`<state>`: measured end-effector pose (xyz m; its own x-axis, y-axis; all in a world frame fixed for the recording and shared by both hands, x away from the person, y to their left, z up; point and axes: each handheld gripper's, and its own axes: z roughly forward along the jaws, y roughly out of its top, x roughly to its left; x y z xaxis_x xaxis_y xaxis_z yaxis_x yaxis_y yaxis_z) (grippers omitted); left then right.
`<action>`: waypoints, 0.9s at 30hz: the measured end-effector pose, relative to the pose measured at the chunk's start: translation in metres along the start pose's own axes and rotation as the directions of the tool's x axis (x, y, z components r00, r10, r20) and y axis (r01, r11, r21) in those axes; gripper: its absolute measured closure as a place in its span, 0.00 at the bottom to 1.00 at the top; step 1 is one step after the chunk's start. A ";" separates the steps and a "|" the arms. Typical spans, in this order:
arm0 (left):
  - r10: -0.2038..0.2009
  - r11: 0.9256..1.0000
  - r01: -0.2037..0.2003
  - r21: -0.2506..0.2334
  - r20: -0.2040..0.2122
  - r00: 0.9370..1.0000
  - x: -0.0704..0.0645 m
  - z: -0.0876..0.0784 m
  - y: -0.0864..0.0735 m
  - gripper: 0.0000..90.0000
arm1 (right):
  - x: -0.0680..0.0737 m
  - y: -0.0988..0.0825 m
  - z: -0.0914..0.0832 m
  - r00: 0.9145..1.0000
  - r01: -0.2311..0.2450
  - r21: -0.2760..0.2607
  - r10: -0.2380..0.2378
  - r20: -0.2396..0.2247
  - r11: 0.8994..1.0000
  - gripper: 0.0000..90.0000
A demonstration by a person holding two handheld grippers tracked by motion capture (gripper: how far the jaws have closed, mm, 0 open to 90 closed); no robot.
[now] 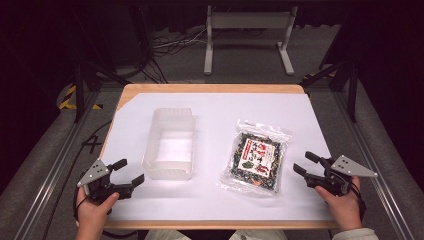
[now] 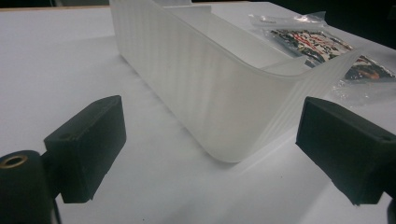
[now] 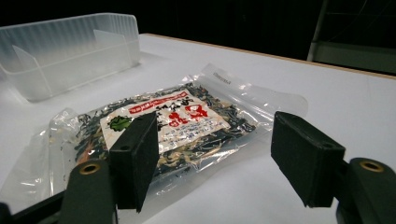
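A: Resting low at the near corners of the tabletop point(image 1: 210, 200): left tongs point(image 1: 131, 171) by the near left edge, right tongs point(image 1: 302, 162) by the near right edge, each in a hand.

B: And the state of them?

A: Both released. Left tongs point(image 2: 210, 144) spread wide, nothing pressed between the pads, aimed at the near corner of the bin point(image 2: 201, 79). Right tongs point(image 3: 212, 158) likewise apart, gripping nothing, aimed at the bag point(image 3: 163, 126).

B: Touching anything?

A: Not touching. Just short of the bin on the left; just short of the bag's near edge on the right. In the right gripper view the left pad overlaps the bag's label, yet sits in front of it, not on it.

B: Whereabouts on the tabletop, the bin point(image 1: 170, 145)?

A: Left of centre, long side running away from the person, open top up, translucent white, ribbed walls, standing flat on the white sheet point(image 1: 215, 107).

B: And the bag point(image 1: 256, 157)?

A: Right of centre, lying flat, slightly turned, well apart from the bin. Clear plastic, dark dried bits inside, a white label with red writing and a green mark.

B: Beyond the tabletop?

A: A white metal stand point(image 1: 247, 37) on the floor past the far edge, cables point(image 1: 170, 42) beside it, dark frames to either side.
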<state>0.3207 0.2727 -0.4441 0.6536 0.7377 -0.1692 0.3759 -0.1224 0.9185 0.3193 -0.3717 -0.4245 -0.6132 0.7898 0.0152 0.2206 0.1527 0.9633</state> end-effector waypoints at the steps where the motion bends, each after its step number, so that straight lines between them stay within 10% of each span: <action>1: 0.001 1.000 -0.001 -0.001 0.001 1.000 0.000 0.000 0.000 0.10 | 0.000 0.001 0.000 1.000 -0.009 -0.005 0.009 -0.001 1.000 0.36; 27: 0.004 1.000 -0.004 0.001 -0.007 1.000 -0.001 0.001 -0.001 0.08 | -0.020 0.039 0.036 0.998 -0.053 0.091 0.055 -0.025 0.994 0.27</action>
<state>0.3204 0.2716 -0.4452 0.6503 0.7420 -0.1631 0.3738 -0.1256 0.9190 0.3673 -0.3605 -0.3967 -0.6186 0.7821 0.0752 0.3206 0.1639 0.9329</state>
